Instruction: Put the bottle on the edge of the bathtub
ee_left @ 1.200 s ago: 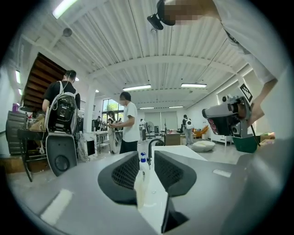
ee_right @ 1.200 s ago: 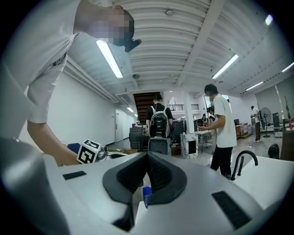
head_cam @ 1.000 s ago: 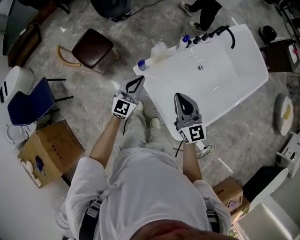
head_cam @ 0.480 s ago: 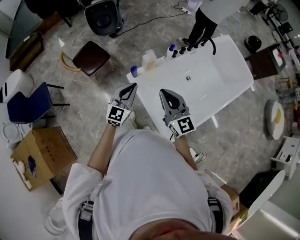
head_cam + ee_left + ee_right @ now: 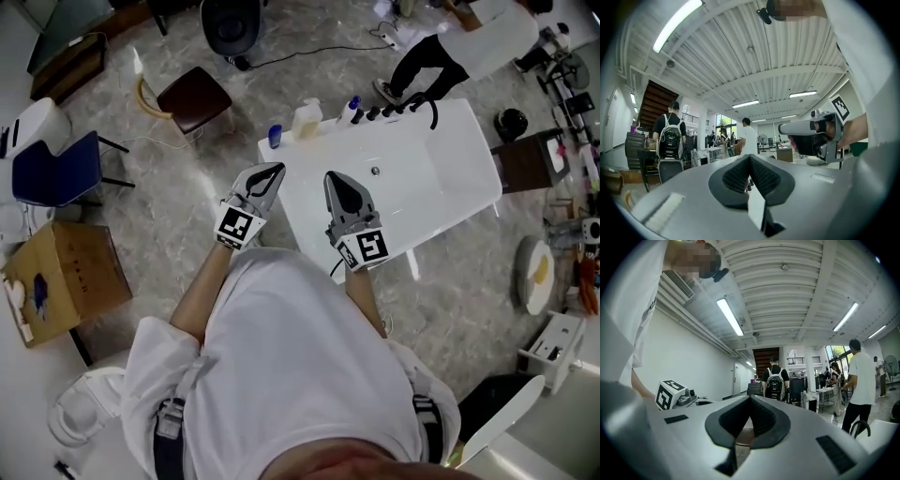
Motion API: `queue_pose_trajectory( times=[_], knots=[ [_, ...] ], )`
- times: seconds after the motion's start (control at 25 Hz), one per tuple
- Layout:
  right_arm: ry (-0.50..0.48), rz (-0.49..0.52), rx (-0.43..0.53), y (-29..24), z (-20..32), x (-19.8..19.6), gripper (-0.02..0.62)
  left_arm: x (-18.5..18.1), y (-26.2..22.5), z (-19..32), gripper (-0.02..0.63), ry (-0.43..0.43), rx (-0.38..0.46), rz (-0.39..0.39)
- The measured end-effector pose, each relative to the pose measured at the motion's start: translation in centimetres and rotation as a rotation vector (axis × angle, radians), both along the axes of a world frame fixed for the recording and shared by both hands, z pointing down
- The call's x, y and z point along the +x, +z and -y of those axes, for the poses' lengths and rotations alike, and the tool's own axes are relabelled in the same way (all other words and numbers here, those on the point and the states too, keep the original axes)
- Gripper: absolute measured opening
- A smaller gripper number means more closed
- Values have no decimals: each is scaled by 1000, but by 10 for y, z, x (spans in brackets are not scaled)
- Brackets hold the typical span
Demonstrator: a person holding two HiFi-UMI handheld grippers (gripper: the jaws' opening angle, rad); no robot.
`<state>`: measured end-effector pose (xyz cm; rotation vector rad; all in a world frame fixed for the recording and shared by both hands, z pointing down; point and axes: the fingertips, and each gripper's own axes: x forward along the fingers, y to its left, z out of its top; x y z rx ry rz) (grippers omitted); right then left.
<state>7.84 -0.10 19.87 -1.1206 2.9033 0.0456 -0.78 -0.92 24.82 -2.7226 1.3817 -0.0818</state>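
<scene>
The white bathtub (image 5: 469,178) lies ahead of me in the head view. On its far left rim stand a blue-capped bottle (image 5: 275,137), a pale translucent jug (image 5: 307,118) and another blue-topped bottle (image 5: 352,110), beside the black taps (image 5: 403,105). My left gripper (image 5: 277,170) is shut and empty over the floor just left of the tub's near corner. My right gripper (image 5: 332,177) is shut and empty above the tub's near rim. Both gripper views look level across the room, with the jaws meeting at the tip (image 5: 750,157) (image 5: 750,398) and no bottle in sight.
A brown stool (image 5: 194,98), a blue chair (image 5: 56,169) and a cardboard box (image 5: 61,281) stand to the left. A person (image 5: 441,52) is at the tub's far side. A dark cabinet (image 5: 530,159) and a round dish (image 5: 534,272) are on the right.
Both grippers have drawn closer together and stay shut and empty. The head view has swung, so the tub now sits nearer the middle and more of the room's right side shows.
</scene>
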Motion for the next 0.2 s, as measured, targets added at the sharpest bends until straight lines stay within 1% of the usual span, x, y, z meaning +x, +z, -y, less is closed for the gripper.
queue_pose_trajectory(
  times=[0.2],
  knots=[
    [2, 8, 26, -6, 2, 3, 0, 6, -8, -6, 2, -2, 40, -8]
  ],
)
